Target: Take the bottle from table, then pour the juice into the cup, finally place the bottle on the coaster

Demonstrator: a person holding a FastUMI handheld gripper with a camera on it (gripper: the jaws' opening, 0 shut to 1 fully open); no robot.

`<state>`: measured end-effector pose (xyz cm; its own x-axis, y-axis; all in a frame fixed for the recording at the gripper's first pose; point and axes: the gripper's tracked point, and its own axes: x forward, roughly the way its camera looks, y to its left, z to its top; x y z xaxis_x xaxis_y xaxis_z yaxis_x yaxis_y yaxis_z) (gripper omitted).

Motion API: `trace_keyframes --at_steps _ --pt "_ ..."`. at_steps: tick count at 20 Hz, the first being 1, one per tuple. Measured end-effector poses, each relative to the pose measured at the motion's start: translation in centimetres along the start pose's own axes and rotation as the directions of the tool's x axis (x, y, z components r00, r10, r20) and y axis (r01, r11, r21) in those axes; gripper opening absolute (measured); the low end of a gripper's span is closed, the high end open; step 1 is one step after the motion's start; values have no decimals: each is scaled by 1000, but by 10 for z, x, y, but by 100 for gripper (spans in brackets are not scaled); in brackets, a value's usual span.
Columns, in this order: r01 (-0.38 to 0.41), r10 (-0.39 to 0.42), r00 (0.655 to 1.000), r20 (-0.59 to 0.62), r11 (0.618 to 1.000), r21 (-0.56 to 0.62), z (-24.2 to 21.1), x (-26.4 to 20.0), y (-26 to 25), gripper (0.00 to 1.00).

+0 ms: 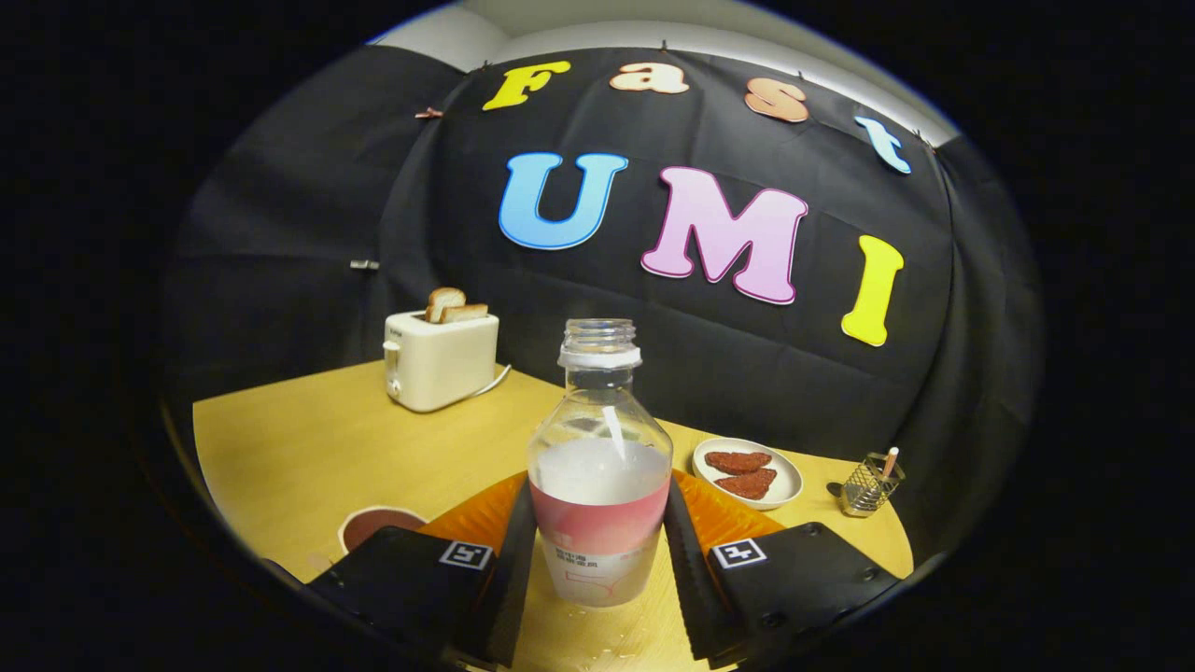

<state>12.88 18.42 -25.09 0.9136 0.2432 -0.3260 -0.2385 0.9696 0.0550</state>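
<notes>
Bottle (599,485), uncapped and about half full, sits mid-table between the gripper (599,551) fingers, which look clamped on its label. Weak squeeze could let it slip, splashing short of the cup (378,525).

wall: black cloth (280,233) hung in creased folds, closing the booth behind and to both sides
ceiling: pale strip (653,23) above the cloth's top edge
bench: light yellow wood top (308,439), curved front edge
light: even, soft glare on the bench, dim towards the corners
</notes>
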Motion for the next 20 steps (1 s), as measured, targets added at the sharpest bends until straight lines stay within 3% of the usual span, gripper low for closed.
trace_keyframes --at_steps 5,11,20 --pt "-41 34 997 66 993 107 6 42 -9 70" --pt "8 -13 999 34 989 148 -30 90 -22 73" --pt "16 -17 1000 3 981 193 -62 113 -20 73"
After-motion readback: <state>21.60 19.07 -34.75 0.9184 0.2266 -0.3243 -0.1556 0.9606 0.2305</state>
